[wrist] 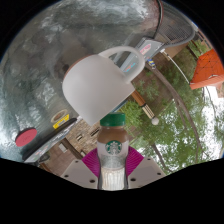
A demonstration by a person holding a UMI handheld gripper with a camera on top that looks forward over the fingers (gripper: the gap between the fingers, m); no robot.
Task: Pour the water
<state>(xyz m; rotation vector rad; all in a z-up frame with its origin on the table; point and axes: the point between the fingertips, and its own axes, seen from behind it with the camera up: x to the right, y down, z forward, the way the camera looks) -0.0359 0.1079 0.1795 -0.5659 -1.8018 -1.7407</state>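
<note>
Gripper: the gripper [112,165] is seen pinching a Starbucks bottle [112,150], with a magenta pad pressed against each side of the bottle's body.
Fingers: one magenta pad [92,163] is pressed on one side of the label, the other [133,162] on the opposite side; no gap is seen at either side.
Bottle: a glass bottle with a green round logo on a pale label and a brown band near the neck is held upright between the fingers; its lower part appears clear.
Mug: a white mug [97,85] with a handle is seen just beyond the bottle's top, tilted, with its handle turned away from the gripper.
Surface: a glass tabletop [35,70] lies behind the mug, with trees reflected in it.
Other items: a small red round object [26,138] and a yellow object [61,121] rest near each other, beside the bottle; an orange shape [208,70] is seen well apart on the other side.
</note>
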